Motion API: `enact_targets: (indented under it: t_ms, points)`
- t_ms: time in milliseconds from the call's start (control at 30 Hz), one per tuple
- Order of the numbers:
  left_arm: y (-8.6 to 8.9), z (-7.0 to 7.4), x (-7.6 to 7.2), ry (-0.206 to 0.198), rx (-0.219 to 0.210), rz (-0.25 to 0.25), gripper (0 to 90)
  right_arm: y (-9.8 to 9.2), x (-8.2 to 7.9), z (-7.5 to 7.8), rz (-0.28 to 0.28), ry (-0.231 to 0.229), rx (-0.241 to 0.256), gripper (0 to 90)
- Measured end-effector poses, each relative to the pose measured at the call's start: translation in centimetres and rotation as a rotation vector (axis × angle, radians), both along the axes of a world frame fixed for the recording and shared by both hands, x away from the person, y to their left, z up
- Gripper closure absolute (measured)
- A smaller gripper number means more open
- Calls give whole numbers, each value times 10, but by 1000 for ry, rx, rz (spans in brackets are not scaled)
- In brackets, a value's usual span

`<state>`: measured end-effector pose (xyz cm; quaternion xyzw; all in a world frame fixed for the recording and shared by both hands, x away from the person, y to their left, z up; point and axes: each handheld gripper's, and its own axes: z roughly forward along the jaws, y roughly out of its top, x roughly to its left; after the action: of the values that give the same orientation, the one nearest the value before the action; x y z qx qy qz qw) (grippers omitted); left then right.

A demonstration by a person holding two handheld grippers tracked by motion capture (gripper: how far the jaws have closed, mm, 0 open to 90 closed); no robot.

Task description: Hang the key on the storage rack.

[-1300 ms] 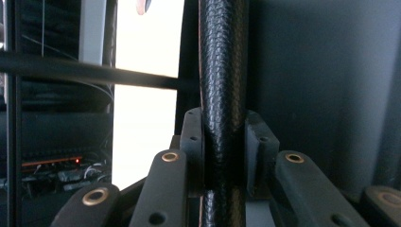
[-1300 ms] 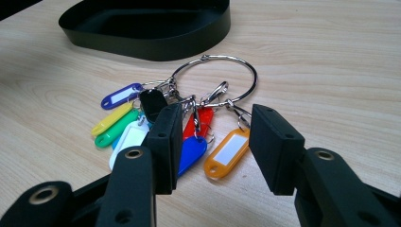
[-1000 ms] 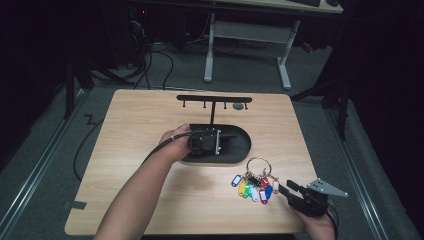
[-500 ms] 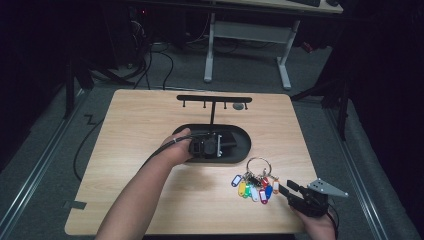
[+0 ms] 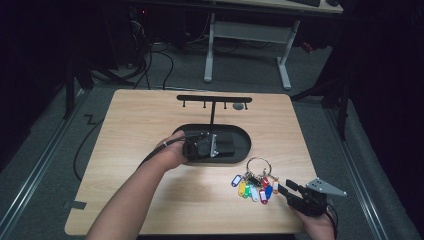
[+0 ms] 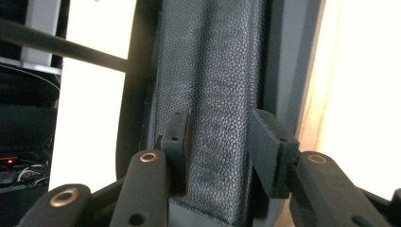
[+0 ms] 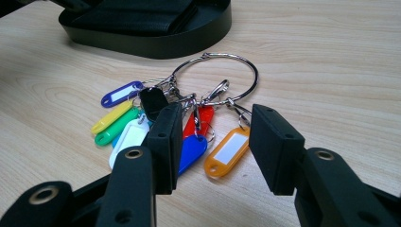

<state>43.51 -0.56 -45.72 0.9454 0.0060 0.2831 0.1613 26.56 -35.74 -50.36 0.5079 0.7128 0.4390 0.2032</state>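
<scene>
Black wallet lengthwise in tray, left claw clamping it; right claw open, empty

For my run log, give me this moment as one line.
left claw: around black leather wallet in black oval tray | right claw: open, before steel ring of coloured key tags on wooden table

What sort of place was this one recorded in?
Probably a lab or workshop set up for recording: a light wooden table stands on grey carpet in a dark room, cables trail on the floor behind it, and a white-legged desk stands further back.
</scene>
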Motion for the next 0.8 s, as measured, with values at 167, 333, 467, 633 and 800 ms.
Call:
enact_targets:
  t_ms: [167,333,467,633,800]
  points:
    - [14,8,-11,55,-67,24,669,1,1,-1,6,2,-9,559]
    - [31,5,-24,122,-163,66,676,1,1,-1,2,6,-9,562]
    - [44,-5,-37,177,-252,109,672,2,1,-2,3,10,-12,563]
    - [64,-23,-53,245,-367,164,658,3,1,-3,7,13,-16,572]
    - [81,-39,-69,301,-485,235,616,5,1,-3,22,12,-12,589]
